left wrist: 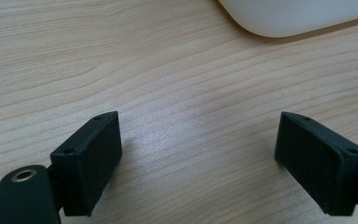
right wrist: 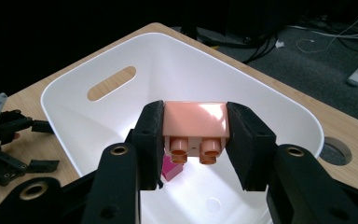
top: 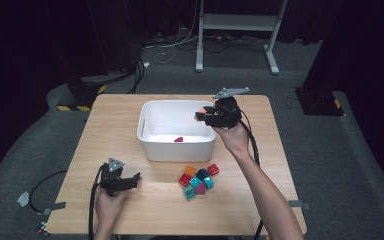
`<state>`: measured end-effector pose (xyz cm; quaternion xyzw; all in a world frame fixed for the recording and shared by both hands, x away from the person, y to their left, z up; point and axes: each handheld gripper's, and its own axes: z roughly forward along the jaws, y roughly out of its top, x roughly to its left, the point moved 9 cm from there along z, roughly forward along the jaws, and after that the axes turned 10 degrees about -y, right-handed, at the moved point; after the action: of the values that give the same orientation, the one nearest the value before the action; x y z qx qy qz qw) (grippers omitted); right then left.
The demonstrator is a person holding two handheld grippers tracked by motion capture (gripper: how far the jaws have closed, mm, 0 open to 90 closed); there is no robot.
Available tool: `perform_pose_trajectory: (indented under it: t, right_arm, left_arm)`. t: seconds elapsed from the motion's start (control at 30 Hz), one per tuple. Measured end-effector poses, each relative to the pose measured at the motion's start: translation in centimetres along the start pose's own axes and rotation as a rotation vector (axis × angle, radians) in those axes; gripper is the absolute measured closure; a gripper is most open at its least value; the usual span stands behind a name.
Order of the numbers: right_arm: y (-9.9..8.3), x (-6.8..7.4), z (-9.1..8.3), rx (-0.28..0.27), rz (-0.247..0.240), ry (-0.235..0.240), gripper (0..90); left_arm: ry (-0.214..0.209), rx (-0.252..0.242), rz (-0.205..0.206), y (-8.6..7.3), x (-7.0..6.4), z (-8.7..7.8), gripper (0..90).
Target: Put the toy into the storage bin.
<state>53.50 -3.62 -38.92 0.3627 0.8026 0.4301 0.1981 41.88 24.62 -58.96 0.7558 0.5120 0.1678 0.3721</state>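
Right gripper (right wrist: 196, 140) squeezes pink block (right wrist: 196, 122) tight, bumps facing down, so it cannot slip. Held over white bin (top: 152, 127), above the inside, ready to drop in beside dark pink piece (top: 179, 139) on bin floor. Left gripper (top: 130, 181) wide open, nothing in it, resting on table (top: 120, 115) out of the way (waiting its turn, I think). More blocks (top: 198, 181) sit in bunch just in front of bin, easy to reach.
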Motion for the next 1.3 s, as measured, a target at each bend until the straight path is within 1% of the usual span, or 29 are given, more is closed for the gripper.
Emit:
perform_pose_trajectory:
  t: [0.43,0.67,0.73,0.83,0.93,1.07,1.2,1.3]
  right_arm:
    - [-0.2,0.4,3.3,0.069,-0.011,-0.015,58.6]
    - [-0.6,0.2,4.4,0.096,-0.018,-0.039,58.0]
    - [-0.7,0.1,4.6,0.104,-0.020,-0.045,55.1]
    - [-0.7,0.2,4.6,0.105,-0.021,-0.047,49.9]
    - [-0.8,0.2,4.4,0.102,-0.025,-0.049,47.6]
    - [-0.8,0.2,3.8,0.075,-0.013,-0.038,45.3]
    - [-0.9,0.1,2.9,0.047,-0.017,-0.038,44.6]
    - [-0.8,0.0,2.0,0.016,0.001,-0.035,44.2]
  left_arm:
    - [0.000,-0.003,-0.003,0.0,0.0,0.0,14.7]
    - [0.000,-0.004,-0.003,0.0,0.0,0.0,14.7]
    - [0.000,-0.003,-0.002,0.0,0.0,0.0,14.7]
    - [0.000,-0.003,-0.003,0.0,0.0,0.0,14.7]
    - [0.000,-0.004,-0.003,0.0,0.0,0.0,14.7]
    - [0.000,-0.003,-0.003,0.0,0.0,0.0,14.7]
    - [0.000,-0.001,0.000,0.0,0.0,0.0,14.7]
    - [0.000,0.000,0.000,0.0,0.0,0.0,14.7]
